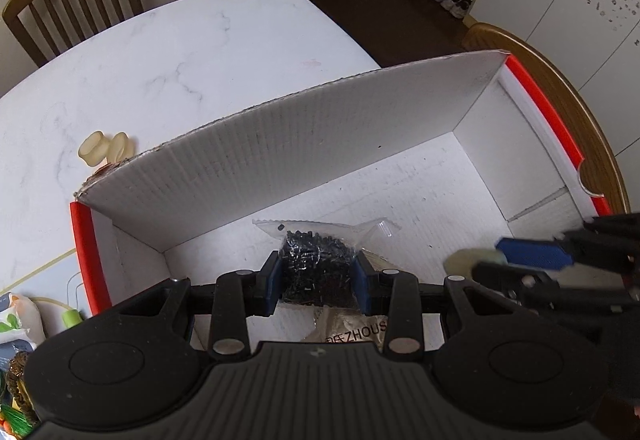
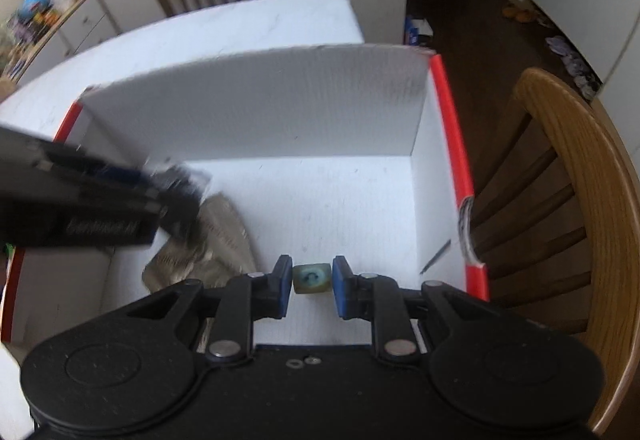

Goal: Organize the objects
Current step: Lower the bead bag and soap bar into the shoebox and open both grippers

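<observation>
The left gripper pinches a clear bag of black bits low over the box's near floor, seemingly to drop it beside a printed packet. The right gripper clamps a small greenish cube there too. Two pale pieces wait beyond on the bench.

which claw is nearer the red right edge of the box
Right. The right claw hangs close beside the red edge; the left claw hangs further left, mid-box.

Left hand-held gripper & right hand-held gripper: black bodies; blue pads; silver pivot screws.
</observation>
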